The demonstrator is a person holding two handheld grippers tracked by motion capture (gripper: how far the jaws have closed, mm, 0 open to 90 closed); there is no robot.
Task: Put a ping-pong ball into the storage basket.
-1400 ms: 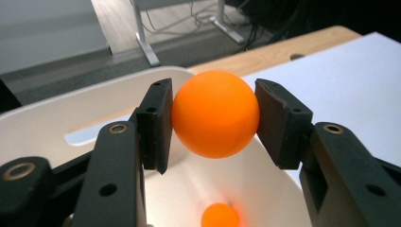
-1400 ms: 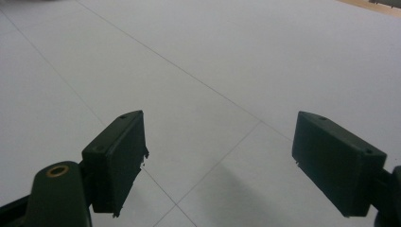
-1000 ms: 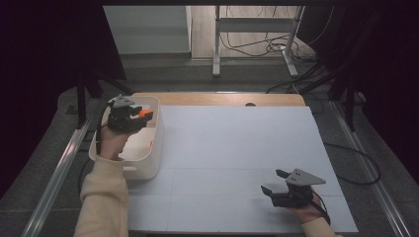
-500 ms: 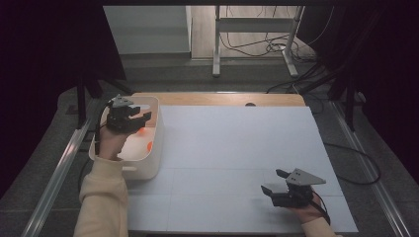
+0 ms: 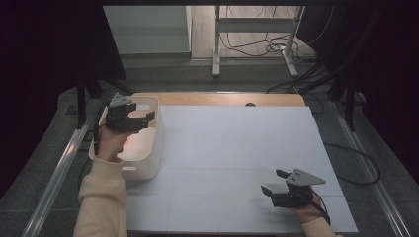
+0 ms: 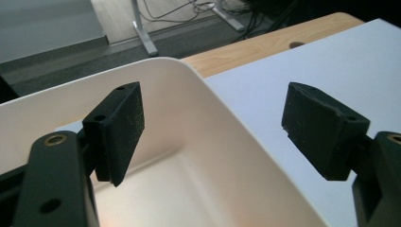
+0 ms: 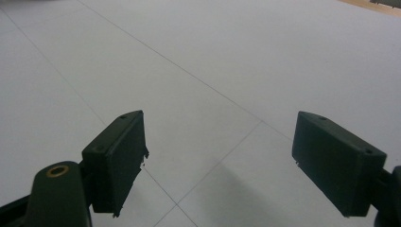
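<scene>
Just opened, the left gripper (image 5: 143, 118) jaws gape empty above the white bin (image 5: 148, 158); right gripper (image 5: 274, 181) jaws stand apart.

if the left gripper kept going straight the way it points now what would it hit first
Probably the white bin's far rim: the left gripper, jaws just opened with nothing between them, points over the bin toward that edge. Depth is unclear; it might pass above it onto the white table.

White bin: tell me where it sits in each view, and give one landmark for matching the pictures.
High view: the white bin stands at the left edge of the white tabletop, under the left tool.
Left gripper view: its rim and inner wall cross the lower middle, between the open jaws.
Right gripper view: not in it.
Shared landmark: the white tabletop with thin seam lines.
</scene>
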